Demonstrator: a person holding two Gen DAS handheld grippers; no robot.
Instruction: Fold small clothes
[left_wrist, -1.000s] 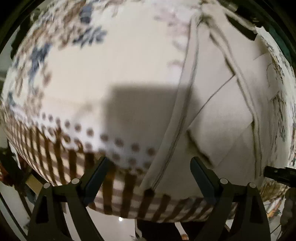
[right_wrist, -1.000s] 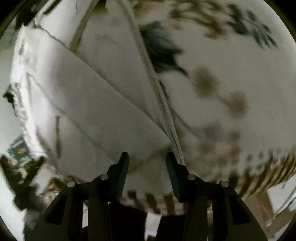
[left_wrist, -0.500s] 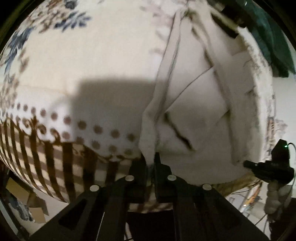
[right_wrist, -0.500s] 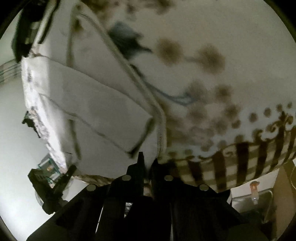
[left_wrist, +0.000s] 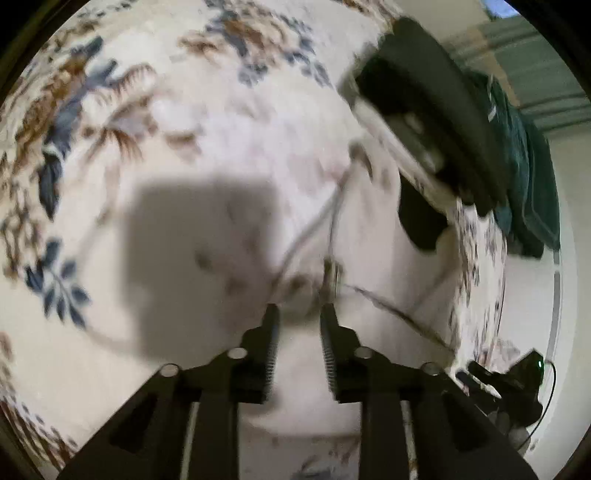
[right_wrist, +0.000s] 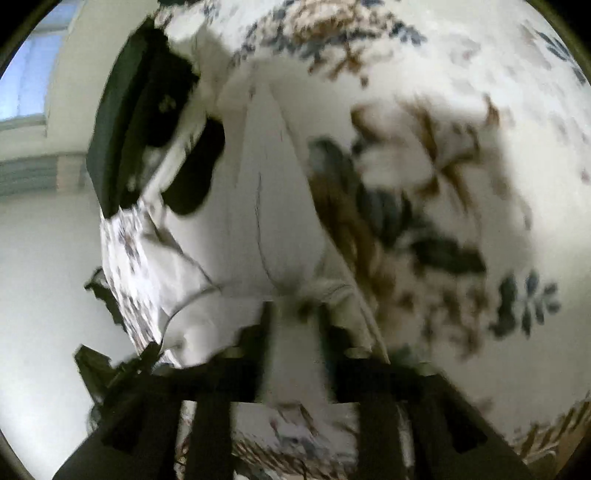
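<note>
A small white garment (left_wrist: 373, 258) lies on a white cloth printed with blue and brown flowers (left_wrist: 110, 122). In the left wrist view my left gripper (left_wrist: 299, 314) stands partly open, with white fabric bunched between its fingers at the tips. In the right wrist view the same garment (right_wrist: 236, 236) lies folded over itself, and my right gripper (right_wrist: 295, 310) is also partly open with white fabric between its fingers. Both views are blurred by motion.
A dark object (left_wrist: 432, 103) lies at the far edge of the cloth, also in the right wrist view (right_wrist: 147, 122). A dark green cloth (left_wrist: 524, 177) lies beyond it. The other gripper (left_wrist: 506, 376) shows at the right edge.
Both grippers shut on the garment's near edge, carried it forward over the garment, and now their jaws have parted. The striped near border has left both views.
</note>
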